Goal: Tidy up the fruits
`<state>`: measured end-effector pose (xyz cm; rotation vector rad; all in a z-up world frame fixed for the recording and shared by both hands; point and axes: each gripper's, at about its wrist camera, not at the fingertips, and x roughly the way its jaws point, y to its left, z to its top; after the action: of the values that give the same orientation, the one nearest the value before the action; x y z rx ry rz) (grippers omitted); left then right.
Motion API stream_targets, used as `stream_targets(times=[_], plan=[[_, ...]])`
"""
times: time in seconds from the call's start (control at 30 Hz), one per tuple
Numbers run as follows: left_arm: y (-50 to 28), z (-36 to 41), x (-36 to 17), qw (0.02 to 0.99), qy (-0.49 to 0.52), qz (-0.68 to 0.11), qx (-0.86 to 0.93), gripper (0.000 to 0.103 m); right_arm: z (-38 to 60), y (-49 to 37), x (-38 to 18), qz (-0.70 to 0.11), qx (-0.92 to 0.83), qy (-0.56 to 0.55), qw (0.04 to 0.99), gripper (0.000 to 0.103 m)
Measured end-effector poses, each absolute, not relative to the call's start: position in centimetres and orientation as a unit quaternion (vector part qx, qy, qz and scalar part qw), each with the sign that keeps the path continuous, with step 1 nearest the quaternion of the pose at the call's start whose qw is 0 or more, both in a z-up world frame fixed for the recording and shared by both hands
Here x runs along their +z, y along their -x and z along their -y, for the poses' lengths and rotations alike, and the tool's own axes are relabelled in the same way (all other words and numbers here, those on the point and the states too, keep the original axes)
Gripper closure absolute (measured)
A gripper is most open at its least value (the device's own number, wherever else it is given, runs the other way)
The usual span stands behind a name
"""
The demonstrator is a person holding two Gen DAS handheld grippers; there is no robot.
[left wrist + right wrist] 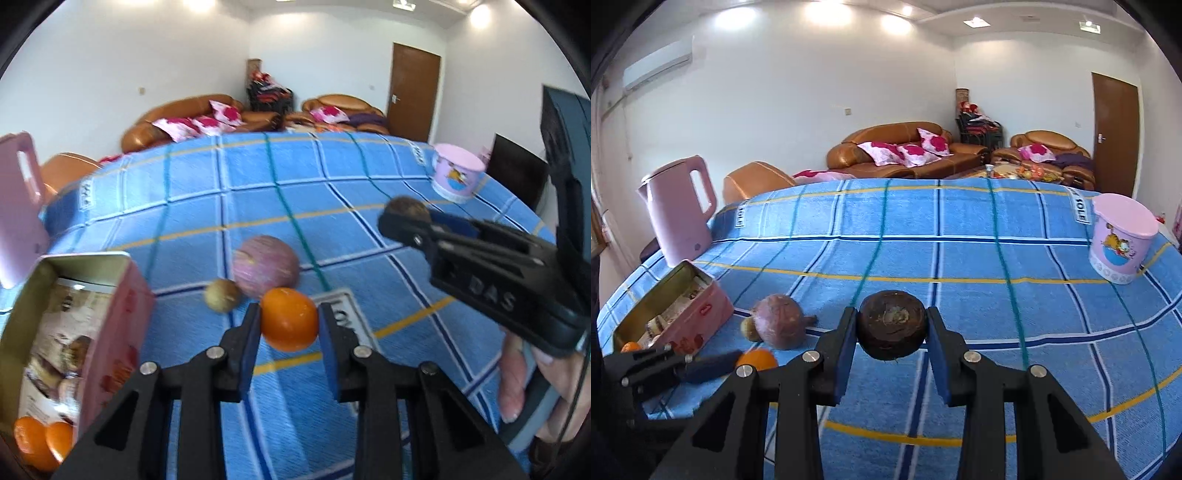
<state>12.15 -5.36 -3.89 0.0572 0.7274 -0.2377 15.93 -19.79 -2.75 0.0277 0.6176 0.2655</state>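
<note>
My left gripper (290, 325) is shut on an orange (289, 319), held above the blue checked tablecloth (221, 206). Just beyond it lie a reddish apple (266, 266) and a small yellowish fruit (222, 295). My right gripper (892, 326) is shut on a dark brown round fruit (892, 324); it also shows in the left wrist view (406, 216) at the right. An open pink tin (79, 332) at the left holds packets and two oranges (42, 441). In the right wrist view the tin (670, 314) and the apple (780, 321) lie at the left.
A pink kettle (679, 218) stands at the table's far left corner. A pink lidded bucket (1119, 240) stands at the far right, also in the left wrist view (456, 171). Brown sofas (901, 155) and a wooden door (1115, 133) are behind the table.
</note>
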Motion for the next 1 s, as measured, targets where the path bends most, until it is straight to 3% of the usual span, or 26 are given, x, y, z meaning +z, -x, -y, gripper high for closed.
stream_targets(times=[1.0], plan=[[-10.9, 1.9, -2.4, 0.959, -0.005, -0.283, -0.017, 0.071, 17.3, -13.1, -1.8, -0.246, 0.203, 0.000, 0.948, 0.064]])
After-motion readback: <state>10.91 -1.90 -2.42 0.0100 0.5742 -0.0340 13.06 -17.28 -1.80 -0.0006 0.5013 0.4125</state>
